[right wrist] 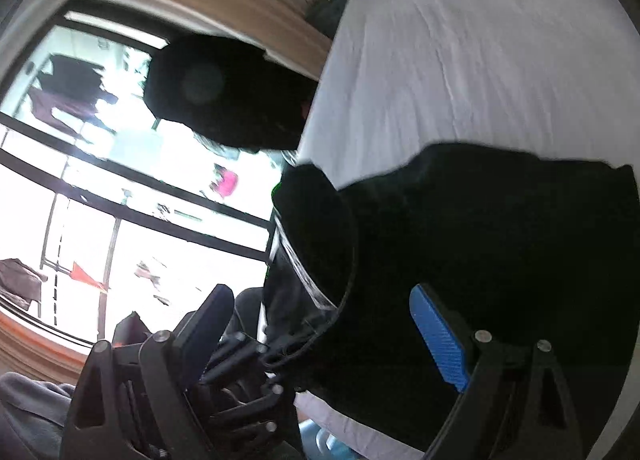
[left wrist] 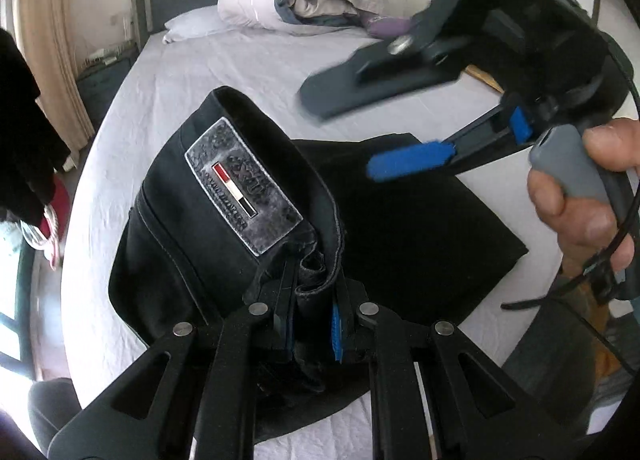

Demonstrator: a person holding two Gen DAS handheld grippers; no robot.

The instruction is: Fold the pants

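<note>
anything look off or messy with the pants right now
Only the black pants themselves: the waistband with its brand patch is bunched and tilted up in the left gripper, not flat on the white bedsheet. The right gripper is open.

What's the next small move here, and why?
Probably bring the open right gripper down onto the black pants near the waistband and close. The left gripper is already shut on the waistband by the label patch, while the right one grips nothing above the bed sheet.
</note>
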